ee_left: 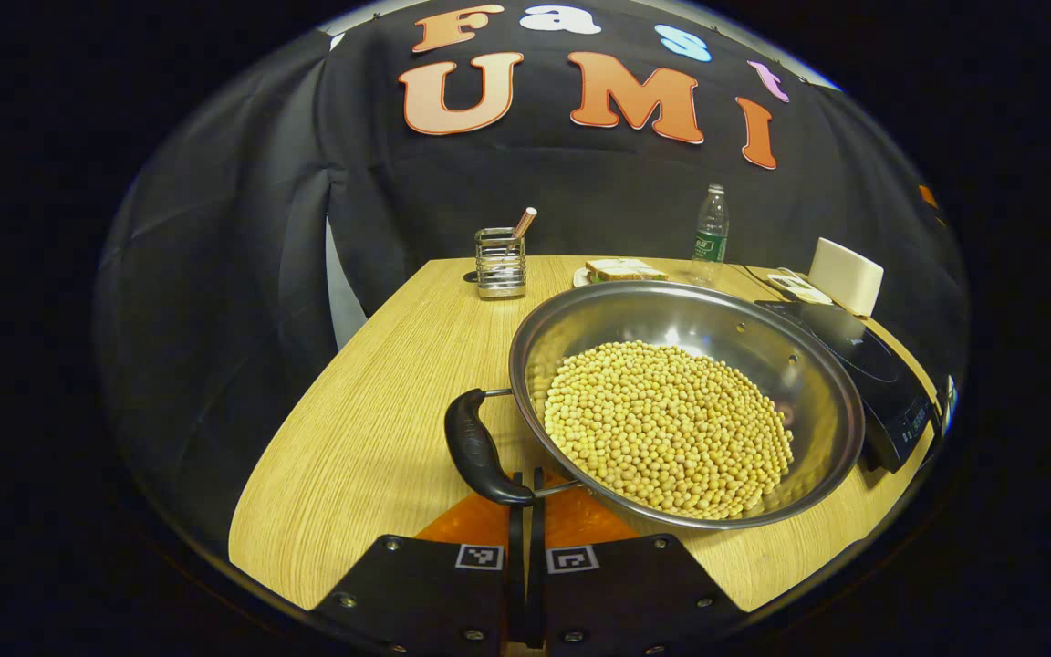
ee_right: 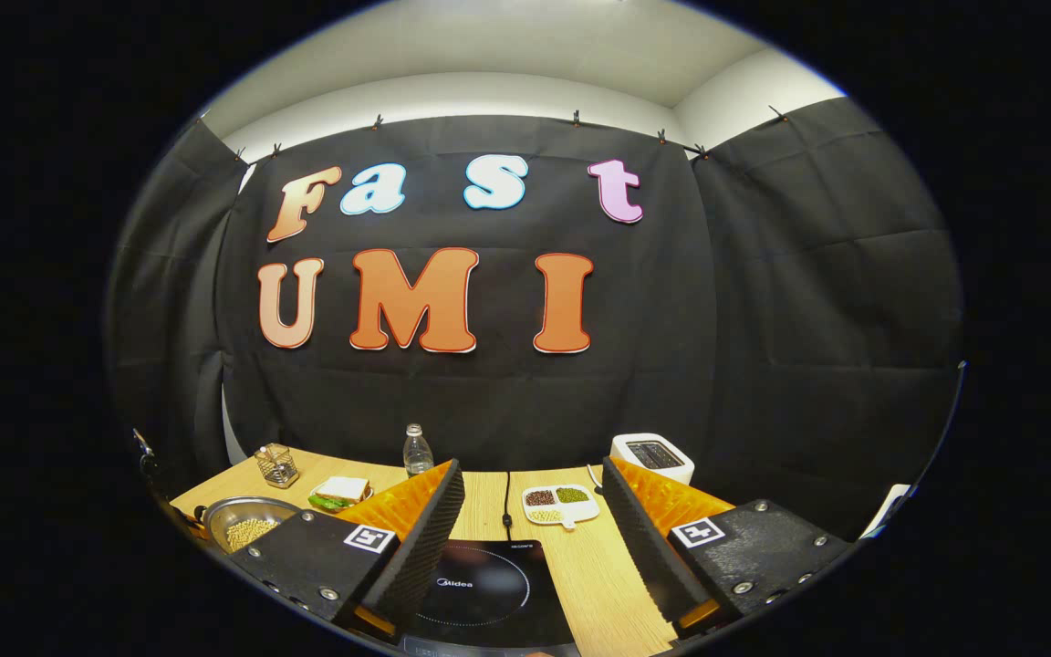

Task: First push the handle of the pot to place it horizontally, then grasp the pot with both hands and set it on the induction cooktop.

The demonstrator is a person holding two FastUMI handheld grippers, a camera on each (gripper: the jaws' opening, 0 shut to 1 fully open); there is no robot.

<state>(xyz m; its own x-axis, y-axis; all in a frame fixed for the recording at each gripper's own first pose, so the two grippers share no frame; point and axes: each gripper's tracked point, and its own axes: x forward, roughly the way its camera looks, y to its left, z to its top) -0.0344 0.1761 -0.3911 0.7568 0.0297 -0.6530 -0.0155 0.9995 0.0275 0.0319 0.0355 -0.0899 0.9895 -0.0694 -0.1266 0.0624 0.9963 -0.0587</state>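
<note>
Jaws of left gripper [ee_left: 525,497] together, tips touching the pot's handle [ee_left: 480,449]; pot [ee_left: 685,401] of soybeans on worktop [ee_left: 370,438] beside induction cooktop [ee_left: 863,365]. Right gripper [ee_right: 533,511] raised over cooktop, jaws wide apart.

Silver pot [ee_left: 767,351], black handle [ee_left: 475,447], yellow beans [ee_left: 667,429]

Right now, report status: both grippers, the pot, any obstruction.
Left gripper shut, fingertips at the black pot handle. Right gripper open above the black induction cooktop. Steel pot of yellow beans on the wooden table, beside the cooktop. Cooktop surface bare.
</note>
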